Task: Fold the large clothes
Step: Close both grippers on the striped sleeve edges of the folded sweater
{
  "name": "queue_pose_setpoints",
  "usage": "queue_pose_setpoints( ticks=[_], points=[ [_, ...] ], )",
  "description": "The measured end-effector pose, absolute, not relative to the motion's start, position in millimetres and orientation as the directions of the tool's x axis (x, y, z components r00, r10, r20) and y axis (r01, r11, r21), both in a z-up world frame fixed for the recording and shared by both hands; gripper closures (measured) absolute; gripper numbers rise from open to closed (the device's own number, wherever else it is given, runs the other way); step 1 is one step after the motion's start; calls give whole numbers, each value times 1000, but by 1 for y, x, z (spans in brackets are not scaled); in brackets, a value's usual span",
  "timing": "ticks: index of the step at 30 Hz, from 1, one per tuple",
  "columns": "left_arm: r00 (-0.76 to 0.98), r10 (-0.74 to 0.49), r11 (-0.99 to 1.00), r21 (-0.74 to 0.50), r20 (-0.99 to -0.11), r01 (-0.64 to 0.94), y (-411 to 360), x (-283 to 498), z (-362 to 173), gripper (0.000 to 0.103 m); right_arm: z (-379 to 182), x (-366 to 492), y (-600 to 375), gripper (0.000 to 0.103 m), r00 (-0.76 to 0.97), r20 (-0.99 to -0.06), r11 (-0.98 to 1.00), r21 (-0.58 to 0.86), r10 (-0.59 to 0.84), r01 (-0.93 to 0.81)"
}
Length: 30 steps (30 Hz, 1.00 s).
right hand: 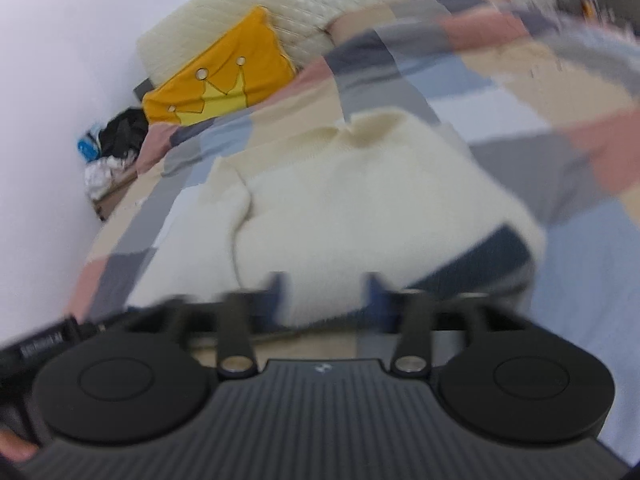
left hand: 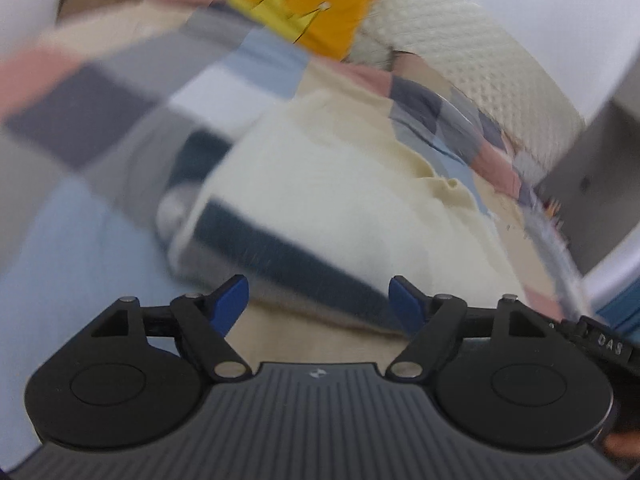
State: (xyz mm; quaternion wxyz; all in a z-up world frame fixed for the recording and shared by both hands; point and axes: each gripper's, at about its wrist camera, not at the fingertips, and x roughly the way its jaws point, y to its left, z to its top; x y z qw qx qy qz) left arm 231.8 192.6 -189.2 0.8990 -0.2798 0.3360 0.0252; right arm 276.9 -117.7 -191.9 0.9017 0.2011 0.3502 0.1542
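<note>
A cream sweater (left hand: 340, 192) with dark blue and grey bands at its hem lies folded on the patchwork bedspread (left hand: 100, 92). It also shows in the right wrist view (right hand: 360, 208). My left gripper (left hand: 319, 300) is open and empty, just short of the sweater's banded edge. My right gripper (right hand: 326, 292) is open and empty, its blue fingertips blurred, close over the sweater's near edge. Both views are motion-blurred.
An orange cushion (left hand: 308, 4) with a yellow crown lies by the cream quilted headboard (left hand: 460, 40); it also shows in the right wrist view (right hand: 224, 80). Dark and white items (right hand: 116, 140) are piled beside the bed by the wall.
</note>
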Motion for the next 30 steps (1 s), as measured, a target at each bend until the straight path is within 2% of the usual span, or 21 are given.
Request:
queue_pose_setpoints(
  ticks=[3, 7, 14, 20, 26, 28, 30],
  points=[
    [757, -208, 755, -594, -620, -279, 212, 234, -210, 18, -209, 285, -127, 31, 653, -559, 774, 630, 512, -68],
    [760, -322, 600, -743, -564, -297, 231, 238, -238, 13, -243, 294, -135, 30, 602, -510, 585, 807, 615, 86],
    [786, -386, 407, -854, -482, -323, 242, 261, -277, 13, -266, 305, -143, 30, 660, -477, 457, 861, 580, 220],
    [853, -276, 310, -881, -442, -356, 258, 269, -292, 14, -283, 308, -170, 30, 736, -517, 406, 843, 437, 352],
    [849, -254, 322, -868, -463, -378, 263, 282, -293, 31, -290, 317, -179, 29, 766, -505, 378, 851, 399, 364],
    [843, -250, 338, -859, -476, -385, 261, 285, -290, 41, -291, 322, -175, 31, 745, -521, 407, 840, 417, 360],
    [841, -242, 359, -850, -484, -386, 263, 285, -284, 60, -290, 323, -171, 40, 738, -520, 410, 841, 429, 354]
  ],
)
